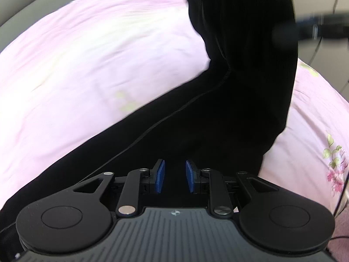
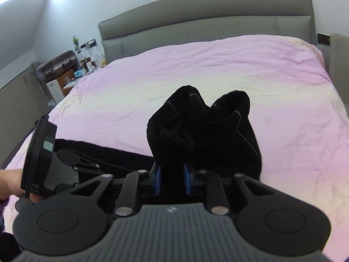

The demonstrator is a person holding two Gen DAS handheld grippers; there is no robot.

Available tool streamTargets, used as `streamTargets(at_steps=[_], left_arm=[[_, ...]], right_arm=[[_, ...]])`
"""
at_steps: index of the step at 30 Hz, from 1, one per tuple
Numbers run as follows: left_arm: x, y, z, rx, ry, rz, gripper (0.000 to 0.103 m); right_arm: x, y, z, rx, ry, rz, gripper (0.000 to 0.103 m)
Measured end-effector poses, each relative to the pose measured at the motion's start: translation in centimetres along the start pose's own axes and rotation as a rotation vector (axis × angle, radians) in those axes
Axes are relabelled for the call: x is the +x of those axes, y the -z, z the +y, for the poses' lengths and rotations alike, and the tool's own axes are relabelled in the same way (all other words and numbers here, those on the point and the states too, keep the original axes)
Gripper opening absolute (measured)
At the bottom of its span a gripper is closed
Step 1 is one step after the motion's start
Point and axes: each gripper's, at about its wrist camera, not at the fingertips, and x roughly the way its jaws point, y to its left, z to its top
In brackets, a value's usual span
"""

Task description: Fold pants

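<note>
- Right gripper (image 2: 172, 175): its blue pads are clamped on a thick bunch of the black pants (image 2: 202, 131); the cloth fills the gap between them and rises in a crumpled mound just beyond the fingertips
- Left gripper (image 1: 174, 176): its blue pads stand a little apart with only a dark gap between them; it hovers above the pants (image 1: 196, 120) and, as far as the left wrist view shows, nothing is pinched
- From the right wrist view the left gripper (image 2: 65, 159) appears low at the left edge, held by a person's hand (image 2: 8, 185), close over a flat stretch of the pants
- Where the pants are: one end is lifted off the bed in the right gripper's hold; the rest trails down and lies along the pink sheet (image 2: 218, 65) towards the left gripper
- How the pants look: plain black, soft and thick, with pale stitching along the seams; the lifted end is bunched and twisted, the lying part smoother with one long seam line
- Beyond: a grey padded headboard (image 2: 207, 6) and a cluttered bedside corner at the far left
- Likely risks, as a judgement: the bunched hold may catch uneven layers, so the fold lands crooked; with the left pads not holding, the lying end could drag or wrinkle as the raised end is carried over
</note>
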Motion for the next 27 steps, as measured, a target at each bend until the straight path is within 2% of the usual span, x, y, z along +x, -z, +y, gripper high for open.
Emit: streamTargets(at_steps=[7, 13, 14, 16, 18, 19, 21, 24, 27], left_arm=[[-2.9, 4.7, 6.3, -0.110, -0.032, 0.003, 0.027], [-2.1, 6.2, 7.7, -0.218, 0.036, -0.014, 0.029], [-1.7, 6.3, 7.7, -0.235, 0.048, -0.014, 0.034], [-0.9, 6.1, 7.9, -0.280, 0.077, -0.009, 0.044], [0.2, 5.2, 8.3, -0.343, 0.113, -0.015, 0.064], [0.5, 4.7, 8.7, -0.385, 0.136, -0.016, 0.067], [1.5, 4.5, 9.2, -0.477, 0.188, -0.019, 0.069], [3.5, 3.7, 9.5, -0.594, 0.220, -0.012, 0.069], [5.6, 2.9, 9.0, -0.652, 0.209, 0.019, 0.070]], right_arm=[[8.8, 3.3, 8.1, -0.076, -0.126, 0.184, 0.016], [15.3, 7.9, 11.4, -0.129, -0.111, 0.322, 0.017], [15.8, 8.4, 11.3, -0.134, -0.103, 0.336, 0.018], [15.9, 8.6, 11.5, -0.150, -0.104, 0.351, 0.025], [14.9, 8.4, 11.2, -0.148, -0.111, 0.359, 0.035], [14.4, 8.1, 11.0, -0.138, -0.119, 0.368, 0.043], [12.9, 7.5, 10.5, -0.133, -0.120, 0.370, 0.045], [10.5, 6.6, 9.1, -0.178, -0.052, 0.355, 0.046], [8.9, 6.2, 6.5, -0.189, 0.096, 0.343, 0.045]])
